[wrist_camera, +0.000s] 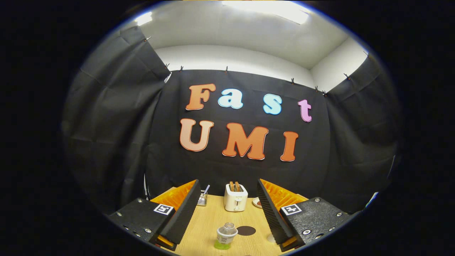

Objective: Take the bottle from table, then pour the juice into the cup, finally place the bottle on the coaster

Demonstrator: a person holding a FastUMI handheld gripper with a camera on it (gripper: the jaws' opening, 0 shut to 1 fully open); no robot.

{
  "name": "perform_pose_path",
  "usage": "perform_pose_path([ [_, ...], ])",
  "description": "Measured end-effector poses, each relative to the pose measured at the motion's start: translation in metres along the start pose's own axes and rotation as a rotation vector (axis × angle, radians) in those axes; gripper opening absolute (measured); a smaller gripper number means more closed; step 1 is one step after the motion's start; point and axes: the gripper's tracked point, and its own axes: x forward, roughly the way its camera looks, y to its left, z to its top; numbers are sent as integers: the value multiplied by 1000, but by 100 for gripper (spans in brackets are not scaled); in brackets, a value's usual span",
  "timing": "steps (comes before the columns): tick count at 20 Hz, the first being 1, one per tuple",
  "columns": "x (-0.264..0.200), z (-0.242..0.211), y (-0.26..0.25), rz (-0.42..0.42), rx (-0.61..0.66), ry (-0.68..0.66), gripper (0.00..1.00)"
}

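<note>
Gripper: fingers spread wide apart and released — nothing is held between them, and the wooden table shows in the gap.
Bottle: a small clear bottle with a label around its body and green juice in its bottom; it stands upright on the table, in the gap between the two fingers and nearer the camera than the toaster, touching neither finger.
Bottle mouth: looks open, though this is too small to tell for sure.
Coaster: a dark round disc lying flat on the table just beside the bottle, on its right, and slightly farther back; it is bare on top.
Toaster: white, with two slices standing up out of its slots; it sits well beyond the bottle at the far side of the table, close to the black cloth wall.
Wire holder: a small metal rack holding a thin stick-like item, left of the toaster, partly hidden by the left finger.
Plate: a small pale dish just right of the toaster — only its edge shows past the right finger.
Pale round object: on the table right of the coaster, by the base of the right finger; mostly hidden, so what it is cannot be told.
Table: light wood grain, running from the bottle back to the toaster.
</note>
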Motion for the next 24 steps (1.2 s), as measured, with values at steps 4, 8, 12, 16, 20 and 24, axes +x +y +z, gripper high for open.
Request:
perform_pose_path([
  [4,0,-22,-23,-73,21,3,94],
  [8,3,-51,-14,-39,102,-13,94],
  [12,6,-99,-10,-9,181,9,94],
  [16,12,-149,-5,15,176,46,94],
  [20,20,-201,2,10,112,105,94],
  [24,34,-249,9,12,44,195,94],
])
